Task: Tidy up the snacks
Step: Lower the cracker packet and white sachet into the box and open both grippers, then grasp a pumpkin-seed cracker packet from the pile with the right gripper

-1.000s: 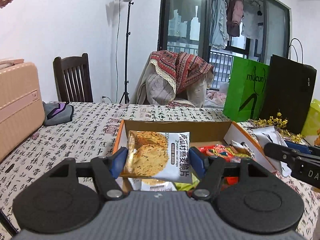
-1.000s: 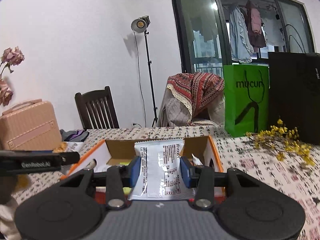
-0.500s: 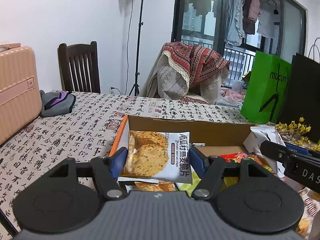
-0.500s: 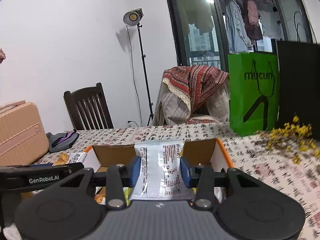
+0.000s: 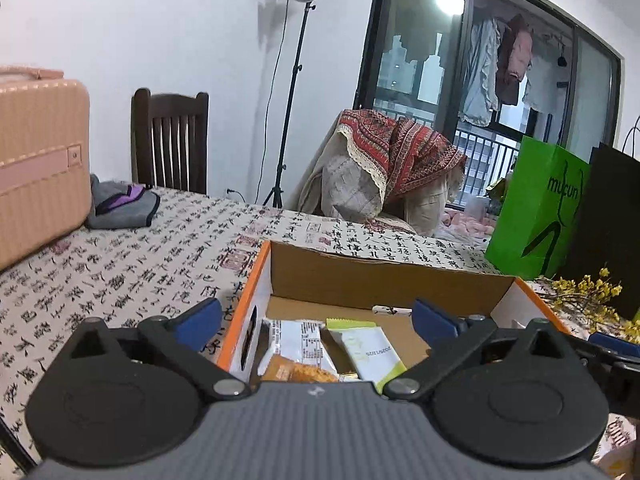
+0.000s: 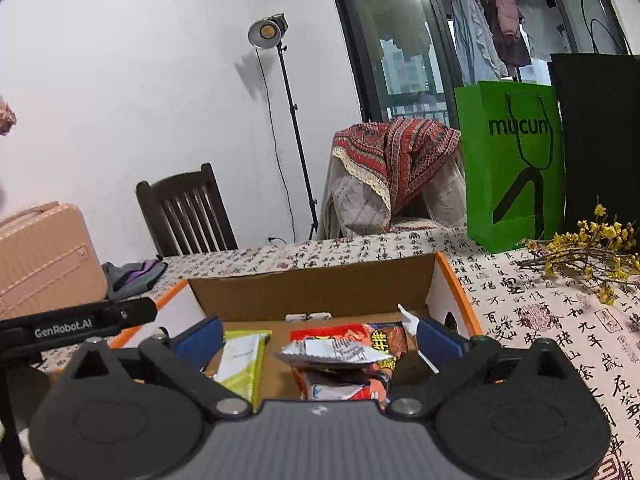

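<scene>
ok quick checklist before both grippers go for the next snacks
1. Left gripper open and empty: ok, fingers spread, nothing between them.
2. Right gripper open and empty: ok, fingers spread over the box.
3. Packets down inside the box: ok, white packet and green packet lie on its floor; the silver packet rests on the red packets.
4. Box flat on the table: ok.
5. Grippers clear of each other: ok, apart, though the left one's finger reaches near the right.
6. Snacks left outside the box: cannot tell.
</scene>
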Tool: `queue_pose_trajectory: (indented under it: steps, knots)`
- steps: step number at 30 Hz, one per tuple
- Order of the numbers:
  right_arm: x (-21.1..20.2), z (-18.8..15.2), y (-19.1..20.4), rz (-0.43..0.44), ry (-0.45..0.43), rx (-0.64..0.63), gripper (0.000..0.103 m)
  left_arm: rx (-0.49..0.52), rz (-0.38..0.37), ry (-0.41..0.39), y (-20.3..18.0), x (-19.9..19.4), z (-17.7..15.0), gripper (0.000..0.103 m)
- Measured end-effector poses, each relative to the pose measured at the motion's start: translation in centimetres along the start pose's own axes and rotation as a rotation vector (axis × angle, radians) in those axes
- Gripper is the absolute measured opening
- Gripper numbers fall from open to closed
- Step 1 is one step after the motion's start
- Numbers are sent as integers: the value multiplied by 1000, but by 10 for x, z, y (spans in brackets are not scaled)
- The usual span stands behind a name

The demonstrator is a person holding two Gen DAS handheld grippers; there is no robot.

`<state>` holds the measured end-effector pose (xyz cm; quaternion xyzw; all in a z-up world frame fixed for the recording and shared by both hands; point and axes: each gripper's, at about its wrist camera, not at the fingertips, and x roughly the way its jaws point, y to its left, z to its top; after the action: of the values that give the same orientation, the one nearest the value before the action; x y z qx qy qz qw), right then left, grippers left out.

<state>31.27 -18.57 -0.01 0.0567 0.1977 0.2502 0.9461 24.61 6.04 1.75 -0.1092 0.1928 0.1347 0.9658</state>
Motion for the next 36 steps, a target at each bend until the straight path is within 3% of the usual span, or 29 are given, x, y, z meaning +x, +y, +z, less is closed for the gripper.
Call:
queue_pose_trajectory:
  steps: [11, 24, 36]
  knots:
    - [-6, 4, 4, -20, -12, -15, 103, 3, 33, -25, -2, -4, 2, 103]
    - [-74, 2, 5, -51, -32, -65, 103, -10, 56, 32, 10, -41, 10, 103]
    - [-118, -27, -9, -104, 27, -65, 103, 15, 54, 54, 12, -82, -8, 103]
